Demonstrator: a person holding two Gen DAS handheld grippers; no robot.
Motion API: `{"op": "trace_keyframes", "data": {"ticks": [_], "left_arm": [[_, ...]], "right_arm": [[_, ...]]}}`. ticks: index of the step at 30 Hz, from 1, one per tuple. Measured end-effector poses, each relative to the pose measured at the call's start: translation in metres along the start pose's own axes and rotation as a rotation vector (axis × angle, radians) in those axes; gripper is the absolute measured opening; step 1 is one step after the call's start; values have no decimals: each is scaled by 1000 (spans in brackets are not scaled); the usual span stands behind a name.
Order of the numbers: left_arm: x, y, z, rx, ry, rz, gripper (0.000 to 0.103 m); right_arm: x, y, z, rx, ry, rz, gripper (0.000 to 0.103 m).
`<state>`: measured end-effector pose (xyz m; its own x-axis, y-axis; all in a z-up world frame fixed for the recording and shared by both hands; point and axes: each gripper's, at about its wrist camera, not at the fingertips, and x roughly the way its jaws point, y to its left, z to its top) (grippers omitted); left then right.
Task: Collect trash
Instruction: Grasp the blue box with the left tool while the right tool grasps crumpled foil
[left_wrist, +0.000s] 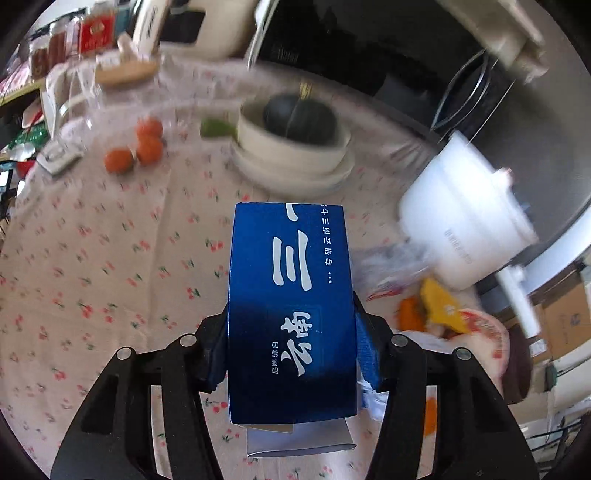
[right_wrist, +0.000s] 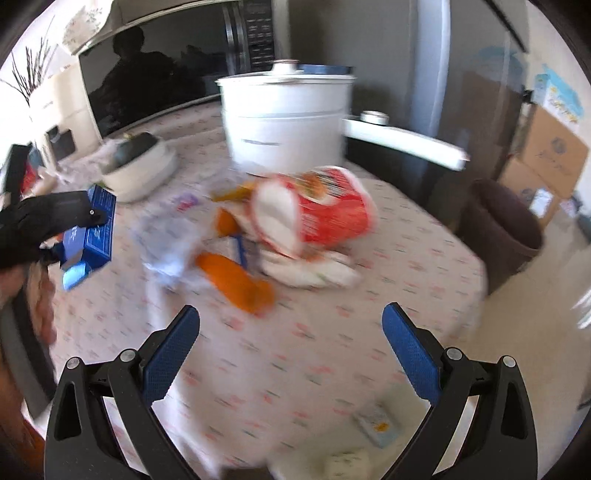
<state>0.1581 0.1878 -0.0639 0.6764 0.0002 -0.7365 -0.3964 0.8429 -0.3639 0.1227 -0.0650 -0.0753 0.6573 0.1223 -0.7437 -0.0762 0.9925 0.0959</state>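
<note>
My left gripper (left_wrist: 291, 332) is shut on a blue carton with white Chinese writing (left_wrist: 291, 295) and holds it above the flowered tablecloth. The same carton (right_wrist: 96, 229) shows at the left of the right wrist view, held in the left gripper. My right gripper (right_wrist: 291, 325) is open and empty above the table. Ahead of it lies a pile of trash: a tipped red and white noodle cup (right_wrist: 314, 210), orange wrappers (right_wrist: 236, 280), crumpled clear plastic (right_wrist: 170, 243) and white paper lids (right_wrist: 314, 273). The pile also shows in the left wrist view (left_wrist: 436, 310).
A white cooker pot (right_wrist: 284, 118) stands behind the pile. A cream bowl holding a dark squash (left_wrist: 295, 136) sits at the back. Three oranges (left_wrist: 136, 147) lie at the left. A brown bin (right_wrist: 498, 221) stands past the table's right edge. A small card (right_wrist: 376, 424) lies near me.
</note>
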Motion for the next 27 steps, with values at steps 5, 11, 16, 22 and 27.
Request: {"op": "trace_keyframes", "data": {"ticks": [5,11,16,22,27], "left_arm": [[-43,12,10,-46,-67,-92,53],[-57,16,22,-19,-72,-129,53],[-55,22,23,-3,-62,-110,53],[-46,32,21,-1,-33,-91,53],[-46,33,19,6,-30,-78,53]], "right_arm": [[34,54,25,-66,26,69,96],[80,86,40,-69,102,98,96],[98,92,44,-74,109,103,96],[104,96,44,-123,119,138,48],[88,95,49,-112,75,184,47]]}}
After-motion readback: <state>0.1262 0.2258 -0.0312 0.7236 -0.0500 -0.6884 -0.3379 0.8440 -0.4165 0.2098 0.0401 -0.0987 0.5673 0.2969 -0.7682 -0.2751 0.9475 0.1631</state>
